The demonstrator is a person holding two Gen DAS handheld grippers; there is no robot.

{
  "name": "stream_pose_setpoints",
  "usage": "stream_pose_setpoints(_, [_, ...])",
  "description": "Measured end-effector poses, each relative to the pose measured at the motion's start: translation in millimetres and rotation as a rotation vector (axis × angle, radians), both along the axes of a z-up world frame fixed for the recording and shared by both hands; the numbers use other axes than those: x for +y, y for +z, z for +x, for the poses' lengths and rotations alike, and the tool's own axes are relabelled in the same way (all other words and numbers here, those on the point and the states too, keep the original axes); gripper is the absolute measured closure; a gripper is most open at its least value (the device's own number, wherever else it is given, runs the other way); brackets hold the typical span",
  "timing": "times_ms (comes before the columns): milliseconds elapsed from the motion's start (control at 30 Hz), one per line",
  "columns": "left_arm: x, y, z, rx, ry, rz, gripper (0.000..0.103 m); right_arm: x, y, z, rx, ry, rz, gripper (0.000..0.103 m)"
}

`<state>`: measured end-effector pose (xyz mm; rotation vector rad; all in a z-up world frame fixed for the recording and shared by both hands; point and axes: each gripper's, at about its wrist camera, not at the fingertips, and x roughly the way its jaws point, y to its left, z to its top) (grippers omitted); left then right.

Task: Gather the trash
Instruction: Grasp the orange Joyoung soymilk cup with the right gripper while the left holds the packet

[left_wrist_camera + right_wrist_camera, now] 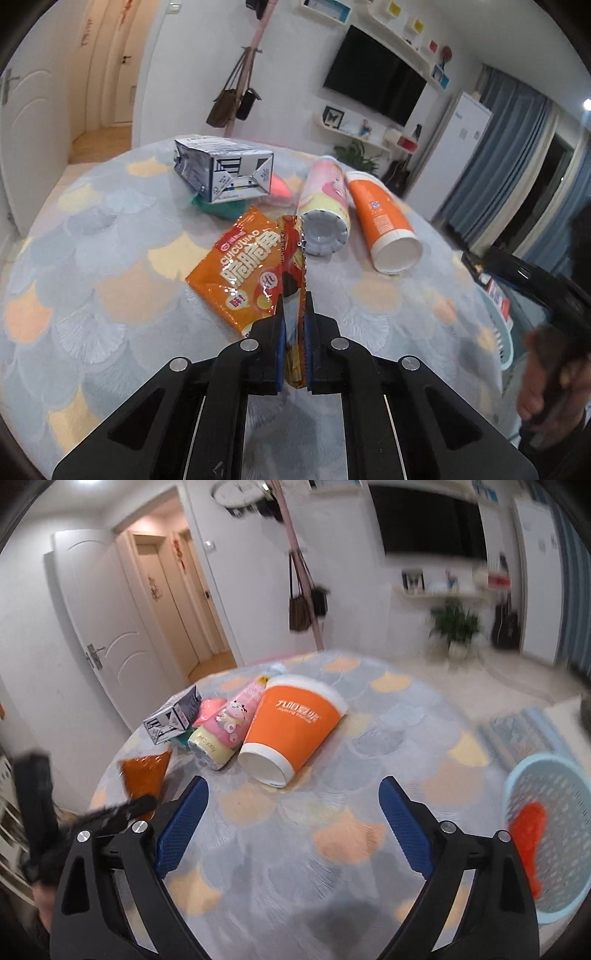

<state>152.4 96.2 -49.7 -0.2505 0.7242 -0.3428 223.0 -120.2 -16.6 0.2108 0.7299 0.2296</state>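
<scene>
Your left gripper (295,325) pinches the snack bag (251,273) tight for the basket (546,786); your right gripper (293,794) waits wide open.

You have a round table (369,738) under a scale-patterned cloth. On it lie 1 orange paper cup (295,723) and 1 pink bottle (225,727), both on their sides, plus a milk carton (225,171) resting on green and pink items.
</scene>
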Motion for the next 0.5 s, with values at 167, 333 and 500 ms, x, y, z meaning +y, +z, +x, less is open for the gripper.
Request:
stream_pose_setpoints(167, [11.7, -8.6, 5.6, 0.046, 0.021, -0.065, 0.097, 14.5, -7.9, 53.1, 0.106, -0.032, 0.047, 0.014])
stream_pose_setpoints(333, [17.9, -11.5, 6.6, 0.053, 0.026, -0.099, 0.097, 28.8, -27.1, 94.4, 0.192, -0.111, 0.06, 0.014])
stream_pose_setpoints(500, [22.8, -11.6, 11.5, 0.061, 0.027, -0.124, 0.097, 42.5, -47.1, 111.5, 0.206, -0.13, 0.033, 0.008])
